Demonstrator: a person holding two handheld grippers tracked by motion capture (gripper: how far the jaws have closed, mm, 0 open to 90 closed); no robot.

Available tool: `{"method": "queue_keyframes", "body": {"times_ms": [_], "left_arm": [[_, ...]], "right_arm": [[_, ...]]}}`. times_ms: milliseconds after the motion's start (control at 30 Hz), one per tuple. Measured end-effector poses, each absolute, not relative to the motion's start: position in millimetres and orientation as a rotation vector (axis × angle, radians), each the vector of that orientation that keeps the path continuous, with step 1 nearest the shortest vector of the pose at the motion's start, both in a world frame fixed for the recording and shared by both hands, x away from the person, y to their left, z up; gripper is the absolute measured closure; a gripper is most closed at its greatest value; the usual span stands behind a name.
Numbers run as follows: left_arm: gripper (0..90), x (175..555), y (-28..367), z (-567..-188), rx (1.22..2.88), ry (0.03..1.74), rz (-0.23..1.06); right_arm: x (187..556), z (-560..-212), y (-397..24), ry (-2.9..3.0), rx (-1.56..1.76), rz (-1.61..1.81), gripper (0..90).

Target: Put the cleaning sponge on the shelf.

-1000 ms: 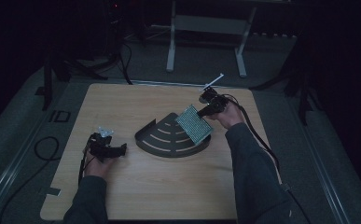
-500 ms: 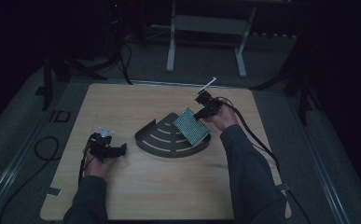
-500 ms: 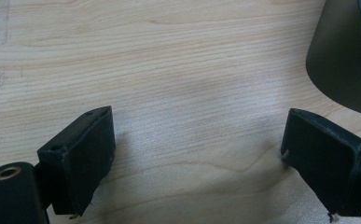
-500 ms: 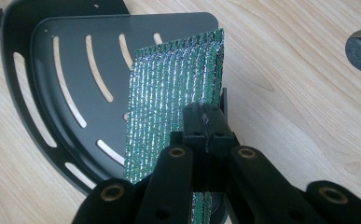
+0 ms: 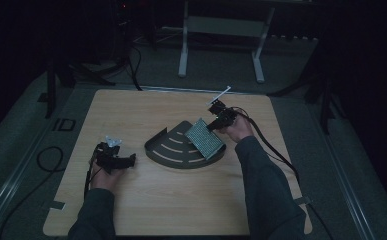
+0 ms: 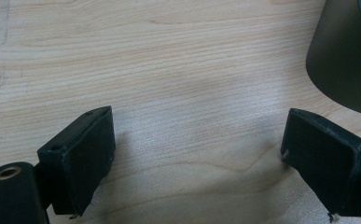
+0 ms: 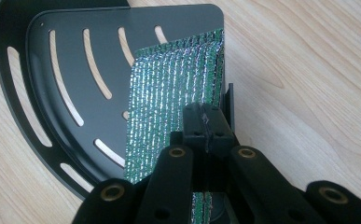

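Between my jaws: my left gripper (image 6: 192, 172) stands wide over bare table (image 5: 181, 200).
Middle: the slotted black tray (image 5: 171, 150) and the tilted green sponge (image 5: 204, 137) block it.

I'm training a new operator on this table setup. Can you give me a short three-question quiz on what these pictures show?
1. True or false: the right tool is shut on the glittery green sheet.
2. What lies under that sheet? A) a white bowl B) a black slotted quarter-round tray C) a cardboard box
3. In a few words: how do the left tool's jaws stand, and what is between them?

Key:
1. True.
2. B.
3. Wide apart, with bare wooden table between them; nothing is held.
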State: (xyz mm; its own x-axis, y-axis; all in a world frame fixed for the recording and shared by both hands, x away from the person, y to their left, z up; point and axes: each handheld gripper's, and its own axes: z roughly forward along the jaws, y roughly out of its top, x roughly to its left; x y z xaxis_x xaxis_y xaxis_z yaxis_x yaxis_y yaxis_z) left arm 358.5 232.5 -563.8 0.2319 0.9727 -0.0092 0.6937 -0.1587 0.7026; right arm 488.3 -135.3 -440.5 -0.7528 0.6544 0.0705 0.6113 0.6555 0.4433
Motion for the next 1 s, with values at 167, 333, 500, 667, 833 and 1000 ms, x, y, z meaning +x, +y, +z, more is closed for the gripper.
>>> {"method": "queue_keyframes", "body": {"times_ms": [167,333,500,667,833,1000], "left_arm": [[10.2,359,233,-564,1.924,1.525,0.616],[10.2,359,232,-564,1.924,1.525,0.616],[10.2,359,232,-564,1.923,1.525,0.616],[10.2,359,232,-564,1.923,1.525,0.616],[10.2,359,232,-564,1.924,1.525,0.616],[10.2,359,232,-564,1.923,1.525,0.616]], "right_arm": [[489,-445,-132,2.779,1.057,0.681,90.0],[488,-448,-129,2.785,1.052,0.674,90.0],[487,-453,-126,2.782,1.042,0.639,90.0],[487,-457,-124,2.777,1.027,0.613,90.0],[488,-462,-124,2.77,1.026,0.585,89.9],[490,-467,-128,2.763,1.046,0.582,89.9]]}}
